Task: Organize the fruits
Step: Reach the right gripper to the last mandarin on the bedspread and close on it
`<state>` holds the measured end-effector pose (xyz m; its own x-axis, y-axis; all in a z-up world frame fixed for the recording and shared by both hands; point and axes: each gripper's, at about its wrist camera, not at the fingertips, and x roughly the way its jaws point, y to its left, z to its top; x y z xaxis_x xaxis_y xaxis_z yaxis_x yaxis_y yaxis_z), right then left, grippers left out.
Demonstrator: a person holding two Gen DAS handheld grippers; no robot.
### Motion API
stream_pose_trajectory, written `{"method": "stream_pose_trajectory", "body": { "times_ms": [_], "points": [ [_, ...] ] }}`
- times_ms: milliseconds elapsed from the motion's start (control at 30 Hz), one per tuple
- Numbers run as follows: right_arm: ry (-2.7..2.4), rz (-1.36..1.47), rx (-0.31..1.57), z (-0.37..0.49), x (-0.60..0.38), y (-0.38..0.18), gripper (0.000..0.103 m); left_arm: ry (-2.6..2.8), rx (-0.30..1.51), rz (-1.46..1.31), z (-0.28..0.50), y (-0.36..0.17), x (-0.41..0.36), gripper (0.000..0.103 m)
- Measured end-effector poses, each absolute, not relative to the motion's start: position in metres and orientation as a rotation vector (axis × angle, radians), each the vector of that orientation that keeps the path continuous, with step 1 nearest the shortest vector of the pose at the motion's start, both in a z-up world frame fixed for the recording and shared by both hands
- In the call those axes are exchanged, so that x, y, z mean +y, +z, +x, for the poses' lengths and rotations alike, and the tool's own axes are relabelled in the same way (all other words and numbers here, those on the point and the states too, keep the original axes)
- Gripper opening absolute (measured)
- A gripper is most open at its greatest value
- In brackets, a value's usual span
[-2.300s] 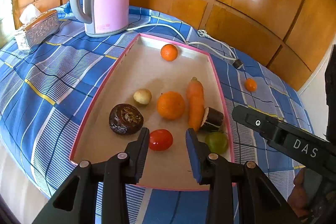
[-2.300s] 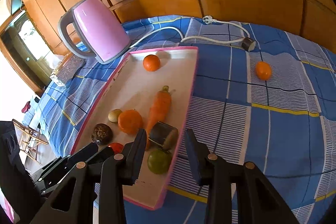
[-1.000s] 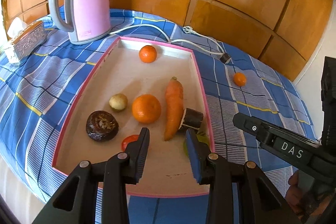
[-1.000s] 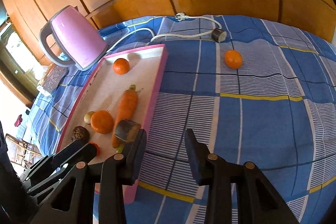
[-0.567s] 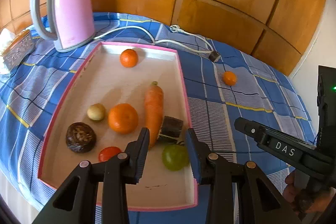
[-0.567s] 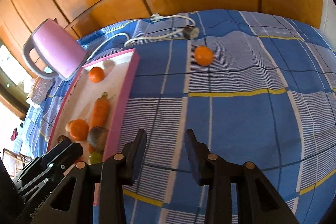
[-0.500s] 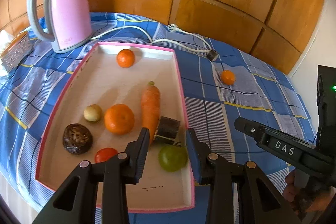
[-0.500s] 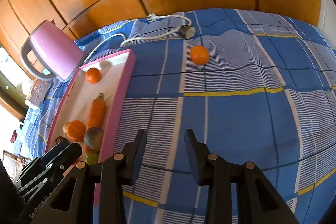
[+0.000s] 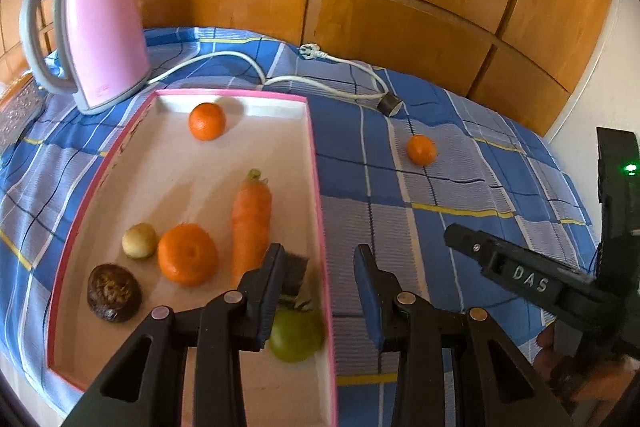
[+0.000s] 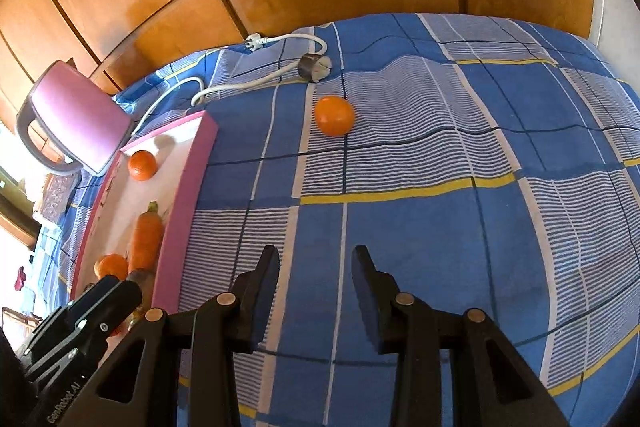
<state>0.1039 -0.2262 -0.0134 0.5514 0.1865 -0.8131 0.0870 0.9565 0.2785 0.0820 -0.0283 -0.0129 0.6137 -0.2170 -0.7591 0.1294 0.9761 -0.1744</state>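
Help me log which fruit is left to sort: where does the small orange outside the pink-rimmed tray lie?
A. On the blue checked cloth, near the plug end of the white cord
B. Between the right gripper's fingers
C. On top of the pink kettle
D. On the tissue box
A: the small orange rests on the blue checked cloth, just in front of the cord's plug end, outside the tray.

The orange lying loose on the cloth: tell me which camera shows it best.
The right wrist view: the orange sits large and unblocked ahead of the right gripper. The left wrist view shows it smaller, off to the right beyond the tray.
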Motion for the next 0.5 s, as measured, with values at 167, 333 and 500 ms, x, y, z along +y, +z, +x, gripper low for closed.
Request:
{"method": "stream_pose_trajectory", "body": {
  "times_ms": [167, 333, 500],
  "points": [
    [0.057, 0.280, 0.975, 0.116, -0.229, -0.009, 0.038, -0.211, 0.886, -0.104, 0.097, -0.011, -0.040, 0.036],
    [0.044, 0.273, 0.955, 0.136, -0.236, -0.004, 0.038, -0.211, 0.886, -0.108, 0.115, -0.012, -0.049, 0.036],
    [0.037, 0.266, 0.956, 0.157, -0.239, -0.007, 0.038, -0.208, 0.890, -0.109, 0.134, -0.014, -0.055, 0.036]
  ]
}}
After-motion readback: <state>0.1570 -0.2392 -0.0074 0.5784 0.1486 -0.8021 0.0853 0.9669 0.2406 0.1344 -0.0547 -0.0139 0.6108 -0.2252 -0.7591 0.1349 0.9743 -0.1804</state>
